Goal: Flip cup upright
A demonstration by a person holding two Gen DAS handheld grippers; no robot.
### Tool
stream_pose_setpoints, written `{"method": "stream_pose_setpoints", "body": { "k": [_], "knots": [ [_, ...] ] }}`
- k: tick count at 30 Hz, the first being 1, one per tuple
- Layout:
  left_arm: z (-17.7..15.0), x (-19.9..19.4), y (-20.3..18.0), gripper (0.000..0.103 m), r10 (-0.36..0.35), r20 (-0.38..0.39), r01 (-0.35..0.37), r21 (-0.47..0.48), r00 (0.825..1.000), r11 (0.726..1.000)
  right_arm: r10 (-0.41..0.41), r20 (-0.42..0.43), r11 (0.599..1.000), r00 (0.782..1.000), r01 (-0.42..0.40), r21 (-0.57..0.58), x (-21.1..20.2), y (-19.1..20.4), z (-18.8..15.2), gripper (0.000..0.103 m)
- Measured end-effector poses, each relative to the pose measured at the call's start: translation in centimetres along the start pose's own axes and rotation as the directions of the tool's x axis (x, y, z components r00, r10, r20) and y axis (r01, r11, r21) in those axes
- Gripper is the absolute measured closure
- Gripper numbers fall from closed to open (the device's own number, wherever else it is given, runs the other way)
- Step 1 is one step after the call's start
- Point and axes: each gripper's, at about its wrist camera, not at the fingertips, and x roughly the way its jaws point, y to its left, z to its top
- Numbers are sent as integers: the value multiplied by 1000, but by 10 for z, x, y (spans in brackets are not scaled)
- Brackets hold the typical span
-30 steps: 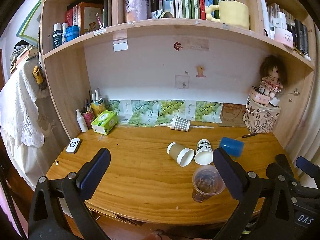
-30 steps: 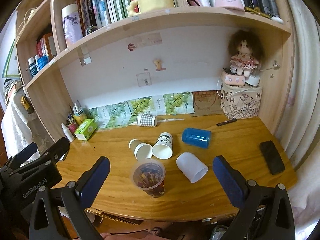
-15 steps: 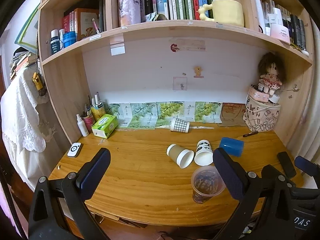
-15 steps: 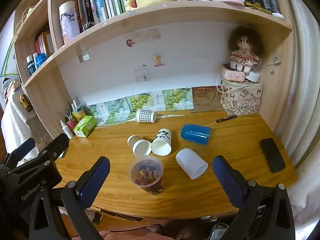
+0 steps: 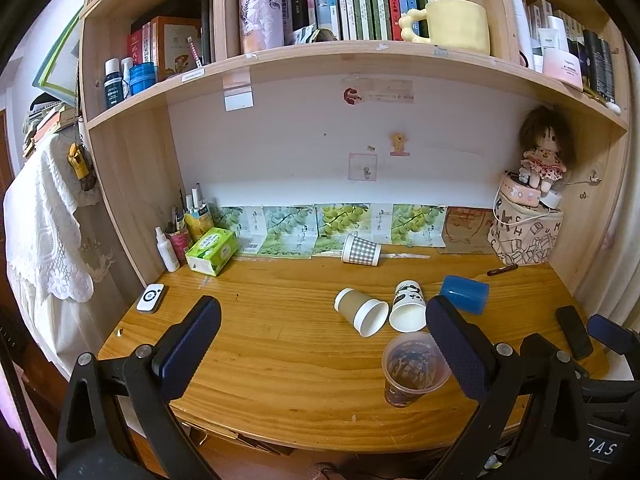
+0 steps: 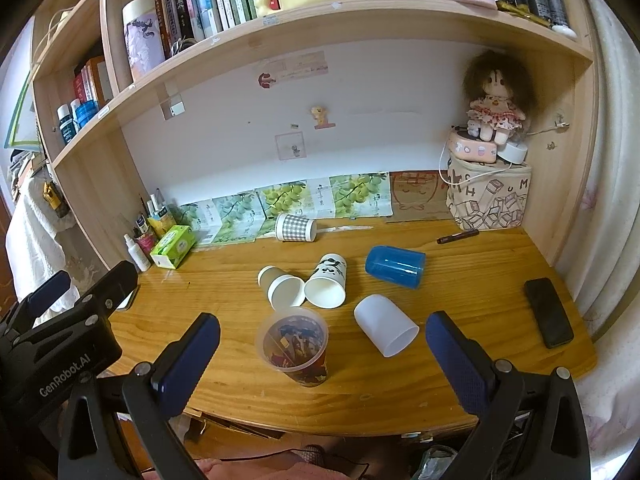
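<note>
Both grippers are held wide apart at the near edge of the wooden desk (image 6: 460,288), and nothing is gripped by either: the left gripper (image 5: 320,344) and the right gripper (image 6: 322,354) each show blue-padded fingers (image 6: 188,356) spread fully, well above the surface. Just beyond the right gripper, a clear plastic cup (image 6: 296,346) with a printed pattern is seen standing upright near the front edge. Beside it to the right, a white cup (image 6: 386,326) is found lying on its side, mouth toward the front. Further back, a tan paper cup (image 6: 280,286) and a panda-print paper cup (image 6: 328,284) lie on their sides, touching at their rims, and a blue cup (image 6: 395,266) lies on its side just to their right. A checked cup (image 6: 295,228) is seen tipped over near the back wall. A black phone (image 6: 549,312) rests at the right end of the desk, a marker (image 6: 457,236) lies before a patterned bag (image 6: 490,196), and a green tissue box (image 6: 173,246) sits at the left.
</note>
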Motion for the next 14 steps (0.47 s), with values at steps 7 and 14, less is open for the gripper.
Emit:
{"method": "stream_pose_setpoints", "body": {
  "k": [7,14],
  "knots": [
    [1,-1,-2,1,-1,-2,1,2,1000,1000,1,-7,1000,1000,-1,7,2,-3,-1,0],
    [2,1,-6,1,0,-14,0,3,1000,1000,2,-19,1000,1000,-2,9,3,-4,-1,0]
  ]
}}
